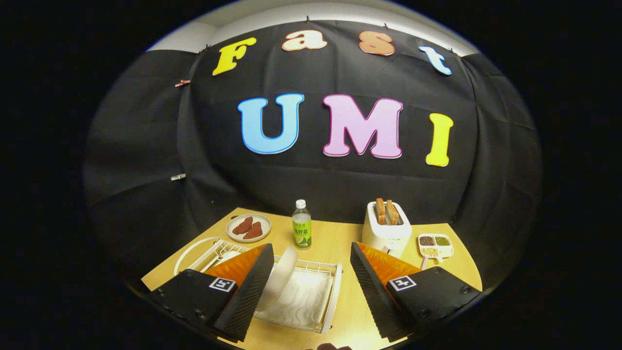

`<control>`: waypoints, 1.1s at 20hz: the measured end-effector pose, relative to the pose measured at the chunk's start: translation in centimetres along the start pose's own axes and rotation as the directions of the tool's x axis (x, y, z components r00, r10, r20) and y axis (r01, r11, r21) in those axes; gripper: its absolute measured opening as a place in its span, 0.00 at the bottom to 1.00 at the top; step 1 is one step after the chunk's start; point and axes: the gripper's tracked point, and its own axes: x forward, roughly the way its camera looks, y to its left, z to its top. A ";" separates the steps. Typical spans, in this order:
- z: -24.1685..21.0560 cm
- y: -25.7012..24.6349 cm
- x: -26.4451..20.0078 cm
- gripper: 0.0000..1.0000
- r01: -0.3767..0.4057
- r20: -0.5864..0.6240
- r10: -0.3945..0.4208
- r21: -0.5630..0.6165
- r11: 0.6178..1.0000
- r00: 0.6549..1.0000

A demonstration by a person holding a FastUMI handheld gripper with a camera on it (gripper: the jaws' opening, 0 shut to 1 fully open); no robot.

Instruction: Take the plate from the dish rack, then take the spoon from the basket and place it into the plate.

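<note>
Gripper view. The gripper [308, 272] is held above the near edge of a light wooden tabletop [340, 238], its two fingers spread wide apart and gripping nothing.

Between the fingers, nearer the left one, lies a white wire dish rack [311, 296] with a white tray under it. A white round plate [279, 277] stands on edge in the rack, tilted, just beside the inner face of the left finger; whether plate and finger touch cannot be determined. The right finger stands well clear of the rack, over bare tabletop.

Behind the left finger a white wire basket with a looped rim [209, 250] rests on the table beside the rack. Its contents are largely hidden by the finger, and the spoon cannot be made out.

Beyond the fingers, toward the black cloth wall [146, 146]:
- A small round pale plate carrying two reddish-brown slices [248, 227], behind the basket.
- A clear plastic bottle with a white cap and green label [302, 224], upright, roughly centred ahead of the gap between the fingers.
- A cream-coloured toaster [386, 233] with two slices of browned bread [386, 211] standing in its slots, just beyond the right finger.
- A white divided dish holding dark, green and pale grains in separate compartments [435, 244], just beside the toaster on its right.
</note>
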 end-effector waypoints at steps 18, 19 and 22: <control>-11.4 4.7 8.8 0.66 0.049 -0.511 0.062 0.202 0.978 0.857; -11.5 4.6 8.7 0.57 0.056 -0.521 0.054 0.193 0.980 0.852; -11.7 4.6 8.6 0.45 0.071 -0.551 0.035 0.170 0.983 0.834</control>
